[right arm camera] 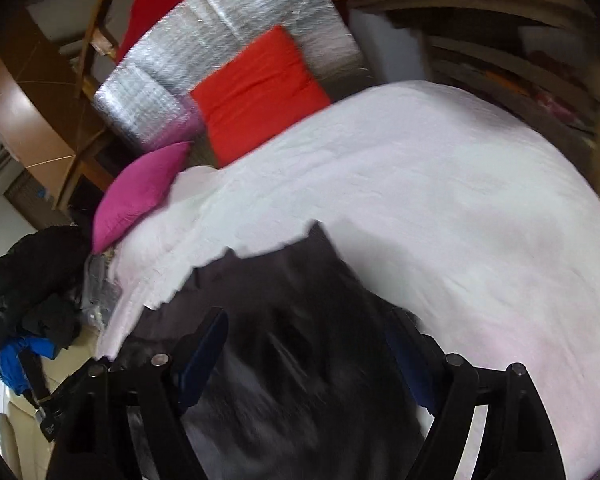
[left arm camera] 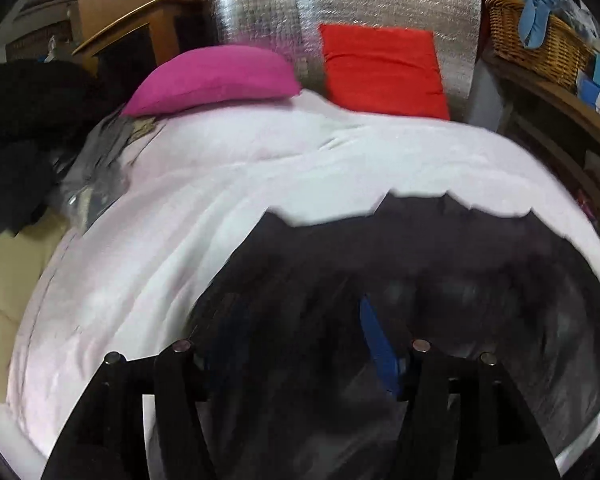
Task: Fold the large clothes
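Both hand-held grippers, left (left arm camera: 300, 352) and right (right arm camera: 304, 344), had jaws apart over dark garment (right arm camera: 284, 280) on white bed (right arm camera: 480, 220), gripping nothing.

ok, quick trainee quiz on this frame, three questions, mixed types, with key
1. True or false: the dark garment lies on the white bedcover.
2. Which cushion stands propped against the silver padded panel? A) pink cushion B) red cushion C) neither
3. Fill in: the jaws of the right hand-held gripper are ____, with the garment lying below them.

Key: 1 true; 2 B; 3 open
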Tool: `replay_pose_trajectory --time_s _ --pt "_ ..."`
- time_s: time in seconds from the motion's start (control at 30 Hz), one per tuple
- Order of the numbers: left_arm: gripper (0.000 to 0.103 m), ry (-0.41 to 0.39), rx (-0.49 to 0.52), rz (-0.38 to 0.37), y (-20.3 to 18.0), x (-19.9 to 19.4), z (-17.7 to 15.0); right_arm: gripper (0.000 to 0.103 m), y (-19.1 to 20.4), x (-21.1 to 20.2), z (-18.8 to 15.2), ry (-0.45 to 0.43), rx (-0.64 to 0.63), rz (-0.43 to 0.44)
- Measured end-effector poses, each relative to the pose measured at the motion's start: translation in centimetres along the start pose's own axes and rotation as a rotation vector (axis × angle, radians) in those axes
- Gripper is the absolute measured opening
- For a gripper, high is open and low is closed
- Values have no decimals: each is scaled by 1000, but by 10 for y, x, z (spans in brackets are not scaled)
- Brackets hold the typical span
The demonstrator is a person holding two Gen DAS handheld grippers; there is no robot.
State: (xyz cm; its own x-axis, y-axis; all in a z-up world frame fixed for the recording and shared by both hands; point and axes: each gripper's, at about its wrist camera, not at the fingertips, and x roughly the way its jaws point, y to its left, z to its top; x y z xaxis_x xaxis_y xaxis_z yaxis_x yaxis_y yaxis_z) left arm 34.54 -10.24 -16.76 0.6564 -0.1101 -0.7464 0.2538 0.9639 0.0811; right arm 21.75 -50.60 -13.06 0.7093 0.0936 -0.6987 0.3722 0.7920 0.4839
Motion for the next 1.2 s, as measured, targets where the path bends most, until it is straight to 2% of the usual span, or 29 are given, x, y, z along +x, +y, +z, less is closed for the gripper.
replay_pose_trajectory --time_s 0.13,0.27,0.37,0.47,0.53,0.6,0.67,0.7,0.73,0.8,0.87,0.97,1.1,1.2 --pt "63 35 -51 93 44 -8 -39 83 -30 1 -17 16 36 -63" --pt "62 41 -180 104 89 -10 -45 83 -60 20 -17 77 120 -72" --pt "64 37 -246 61 111 -7 -48 83 -71 26 -20 94 152 -51" --pt "67 79 -300 -23 119 6 -49 83 -74 23 -22 82 177 1" --pt "69 110 -303 -56 115 15 -50 83 -70 26 -23 82 163 4" --pt "69 129 -283 -44 109 22 -52 83 -65 31 -25 100 140 5" --pt "64 148 -252 -10 105 29 -54 83 -59 40 -29 120 105 -37" --pt "57 167 -242 17 104 34 -55 83 -59 42 -32 129 94 -62" --pt "55 189 -231 49 104 40 -57 83 -60 48 -34 146 81 -109" --pt "55 210 -216 92 104 43 -59 83 -62 53 -36 159 79 -141" --pt "55 196 -220 100 105 37 -58 83 -63 50 -35 149 90 -130" --pt "56 123 -244 78 107 18 -53 83 -57 34 -32 87 86 -95" --pt "63 -10 -315 -32 115 -9 -45 83 -55 13 -26 8 109 -5" --pt "68 -99 -293 -80 105 -23 -39 83 -45 -6 -24 -85 75 69"
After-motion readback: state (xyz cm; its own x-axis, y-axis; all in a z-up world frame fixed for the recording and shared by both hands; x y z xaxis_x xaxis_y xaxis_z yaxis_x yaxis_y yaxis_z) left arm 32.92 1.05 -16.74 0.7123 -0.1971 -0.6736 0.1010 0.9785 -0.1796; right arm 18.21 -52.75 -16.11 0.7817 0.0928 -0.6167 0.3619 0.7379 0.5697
